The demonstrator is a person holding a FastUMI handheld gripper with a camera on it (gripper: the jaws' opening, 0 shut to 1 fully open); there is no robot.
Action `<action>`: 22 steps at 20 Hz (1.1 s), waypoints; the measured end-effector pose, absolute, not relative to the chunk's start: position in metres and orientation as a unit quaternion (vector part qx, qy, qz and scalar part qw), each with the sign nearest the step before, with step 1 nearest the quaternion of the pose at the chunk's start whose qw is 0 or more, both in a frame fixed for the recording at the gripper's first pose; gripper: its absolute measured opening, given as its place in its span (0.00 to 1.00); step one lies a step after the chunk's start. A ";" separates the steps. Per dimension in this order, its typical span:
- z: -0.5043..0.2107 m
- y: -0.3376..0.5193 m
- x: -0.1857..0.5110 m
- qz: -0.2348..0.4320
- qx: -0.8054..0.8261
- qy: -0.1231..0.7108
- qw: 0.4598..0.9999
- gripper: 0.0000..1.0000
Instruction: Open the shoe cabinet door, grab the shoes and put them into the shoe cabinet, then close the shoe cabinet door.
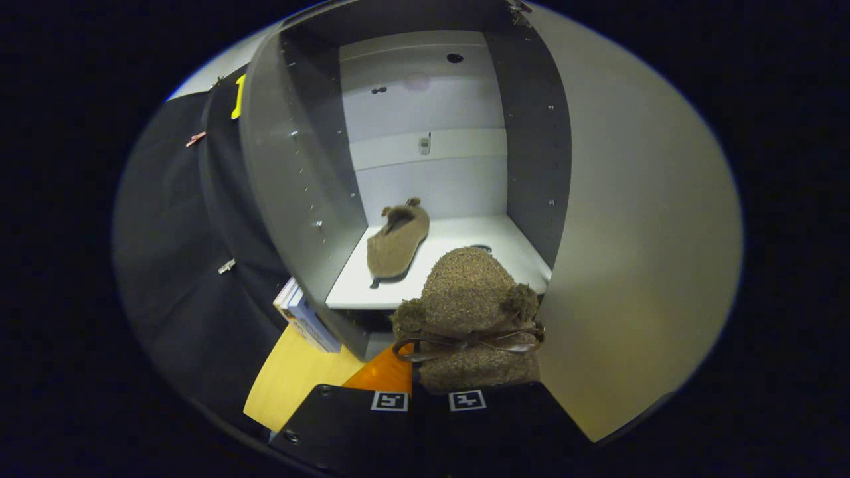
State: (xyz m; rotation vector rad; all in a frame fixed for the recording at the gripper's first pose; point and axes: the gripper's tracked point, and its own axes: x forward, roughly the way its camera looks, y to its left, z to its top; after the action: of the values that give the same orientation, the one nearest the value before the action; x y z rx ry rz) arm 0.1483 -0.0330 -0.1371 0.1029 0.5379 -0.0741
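Just ahead of the gripper, a fuzzy brown slipper with a ribbon bow is clamped between both fingers, held at the open shoe cabinet. Its matching slipper lies on the white shelf inside. Beside it, the cabinet door stands open.

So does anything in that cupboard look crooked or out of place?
Slightly. The slipper on the shelf lies at a slant near the left wall rather than square. The gripper holds the second slipper at the shelf's front edge. Nothing looks damaged.
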 end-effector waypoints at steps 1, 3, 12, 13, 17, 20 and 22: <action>-0.129 -0.037 0.164 -0.040 0.051 0.265 0.962 0.08; -0.118 -0.039 0.197 -0.044 0.050 0.264 0.962 0.08; -0.131 -0.061 0.332 -0.063 0.056 0.288 0.954 0.08; -0.135 -0.064 0.345 -0.064 0.055 0.294 0.952 0.08; -0.161 -0.076 0.381 -0.074 0.058 0.324 0.941 0.07; -0.186 -0.080 0.401 -0.078 0.066 0.346 0.933 0.08; -0.197 -0.081 0.410 -0.078 0.067 0.360 0.927 0.07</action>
State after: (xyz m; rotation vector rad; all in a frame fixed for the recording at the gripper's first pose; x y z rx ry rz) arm 0.4101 -0.0810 -0.1971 0.1374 0.7371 -0.1590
